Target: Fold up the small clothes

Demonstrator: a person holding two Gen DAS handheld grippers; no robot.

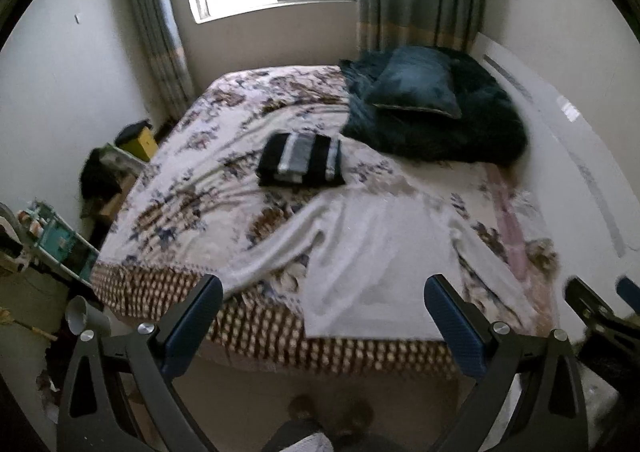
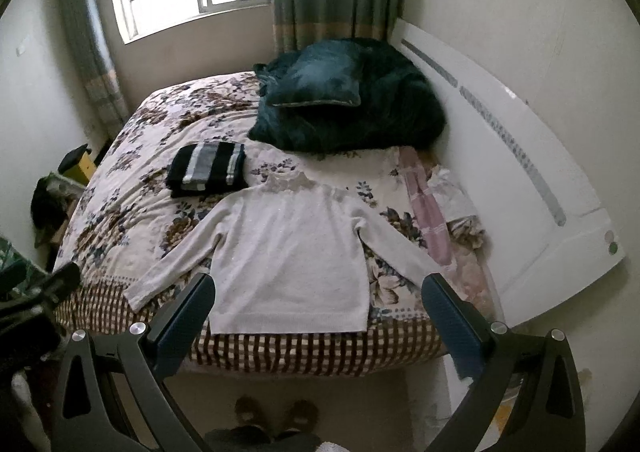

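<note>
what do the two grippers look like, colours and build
Both match. The left gripper and right gripper each have two flat dark blue textured finger pads on black angular arms with triangular cut-outs and round silver bolts. No cables, markings or sleeves are visible.

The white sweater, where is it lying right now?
The white sweater lies flat at the bed's near edge, central in the right wrist view, just in front of the folded striped garment.

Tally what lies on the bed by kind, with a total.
Unfolded clothes: 1, the white sweater spread flat near the foot edge
Folded clothes: 1, the black and grey striped garment
Cushions: 1, the teal cushion
Blankets: 1, the dark furry blanket under the cushion
Total: 4
</note>
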